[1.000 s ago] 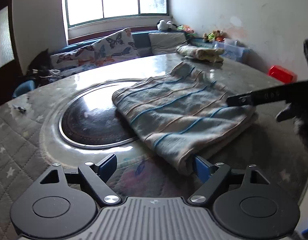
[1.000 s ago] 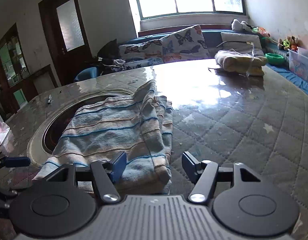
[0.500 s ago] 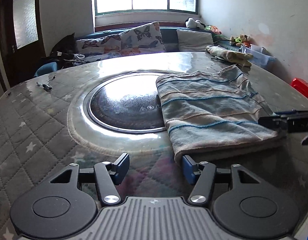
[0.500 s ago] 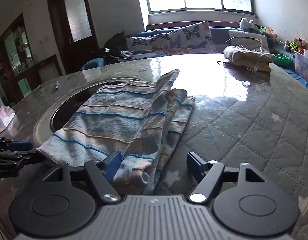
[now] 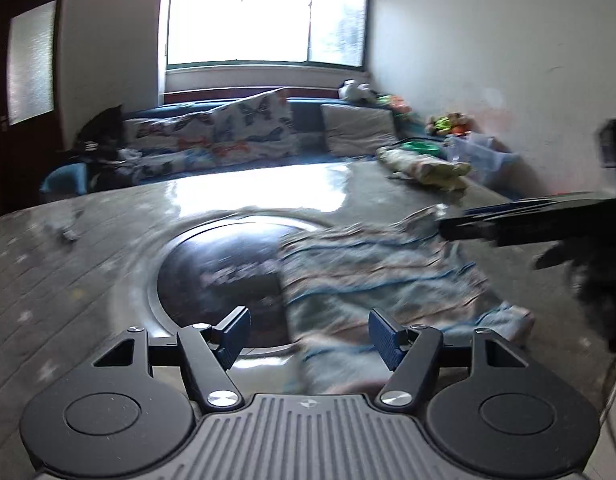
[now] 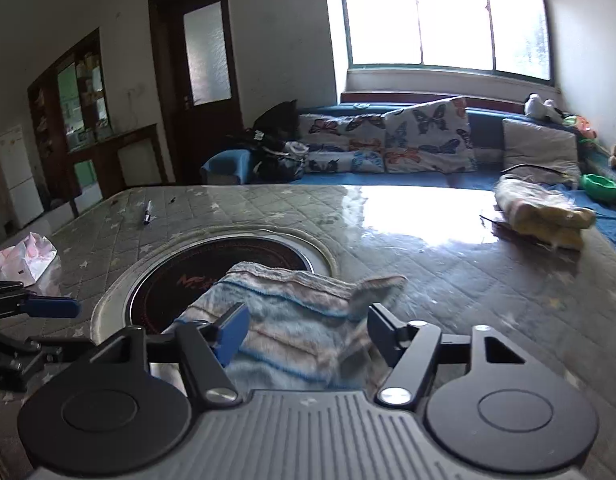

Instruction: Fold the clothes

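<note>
1. Both claws stand wide with nothing between their blue pads: the left gripper (image 5: 308, 334) hangs over the near edge of the striped garment (image 5: 380, 280), and the right gripper (image 6: 306, 330) hangs over the same cloth from the other side.
2. That striped garment (image 6: 292, 320) is a soft, fuzzy knit in pale grey-beige with thin blue and pinkish lines running across it. It lies folded into a rough rectangle on the round table (image 6: 468, 280).
3. One edge of the cloth overlaps the dark glass turntable (image 6: 212, 268) set in the middle of the table; the rest lies on the quilted, star-printed table cover (image 5: 48, 280).
4. From the right wrist view, the far corner of the garment curls up into a small peak, and the top edge shows a thick rolled hem.
5. The left wrist view is blurred, so the stripes smear; the lower right corner of the cloth looks bunched and pale blue.
6. Farther back on the table, well apart from the striped piece, sits a folded yellowish bundle (image 6: 544, 216).
7. A pen (image 6: 147, 212) lies on the cover to the left, and a crumpled pink-and-white bag (image 6: 24, 258) sits at the table edge.
8. Behind the table, butterfly-print cushions (image 6: 388, 140) line a blue bench under the window (image 6: 444, 20).
</note>
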The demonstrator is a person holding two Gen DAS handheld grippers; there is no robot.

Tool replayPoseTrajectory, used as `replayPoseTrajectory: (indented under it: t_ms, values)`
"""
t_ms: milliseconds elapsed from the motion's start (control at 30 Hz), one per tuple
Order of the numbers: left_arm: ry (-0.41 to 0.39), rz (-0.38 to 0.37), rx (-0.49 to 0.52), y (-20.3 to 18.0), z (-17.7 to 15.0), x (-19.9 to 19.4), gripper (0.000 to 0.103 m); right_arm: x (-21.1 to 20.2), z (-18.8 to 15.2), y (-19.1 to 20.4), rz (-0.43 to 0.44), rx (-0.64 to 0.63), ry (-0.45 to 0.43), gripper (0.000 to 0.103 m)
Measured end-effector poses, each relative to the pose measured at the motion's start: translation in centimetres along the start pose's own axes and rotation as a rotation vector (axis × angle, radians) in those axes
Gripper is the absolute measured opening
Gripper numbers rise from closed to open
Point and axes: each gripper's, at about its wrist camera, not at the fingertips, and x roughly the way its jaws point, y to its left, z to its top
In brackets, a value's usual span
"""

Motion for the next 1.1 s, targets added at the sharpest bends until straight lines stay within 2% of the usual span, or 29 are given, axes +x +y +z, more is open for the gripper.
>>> replayPoseTrajectory:
  t_ms: [100, 200, 400, 500, 633, 767, 867, 967, 1100]
  values:
    - [0.019, -0.065, 0.015, -0.9, 0.2, 1.9, 0.067, 2.1, 0.1, -0.2, 0.005, -0.009, 0.026, 0.050]
    - [0.058, -0.098, 0.030, -1.6, -0.2, 3.5, 0.067, 3.3, -0.2, -0.9, -0.002, 0.005, 0.040, 0.048]
    - [0.111, -0.098, 0.043, -1.2, -1.5, 4.7, 0.067, 4.9, -1.8, -3.0, -0.022, 0.042, 0.088, 0.046]
    - [0.123, -0.094, 0.042, -0.7, -2.1, 4.8, 0.068, 5.2, -2.5, -3.6, -0.031, 0.049, 0.084, 0.043]
    - [0.129, -0.092, 0.032, -0.2, -2.3, 4.6, 0.068, 4.8, -1.9, -3.5, -0.027, 0.042, 0.089, 0.044]
    - [0.130, -0.090, 0.024, -0.1, -2.3, 4.6, 0.069, 5.1, 0.3, -3.2, -0.021, 0.028, 0.065, 0.045]
    - [0.131, -0.090, 0.021, -0.2, -2.4, 4.6, 0.070, 6.7, 1.0, -3.4, -0.017, 0.020, 0.091, 0.045]
    - [0.133, -0.091, 0.018, -0.1, -2.4, 4.7, 0.070, 9.0, 0.5, -3.8, -0.037, 0.007, 0.163, 0.044]
    - [0.135, -0.090, 0.010, 0.2, -2.3, 4.6, 0.072, 8.4, 0.4, -3.8, -0.037, -0.004, 0.154, 0.044]
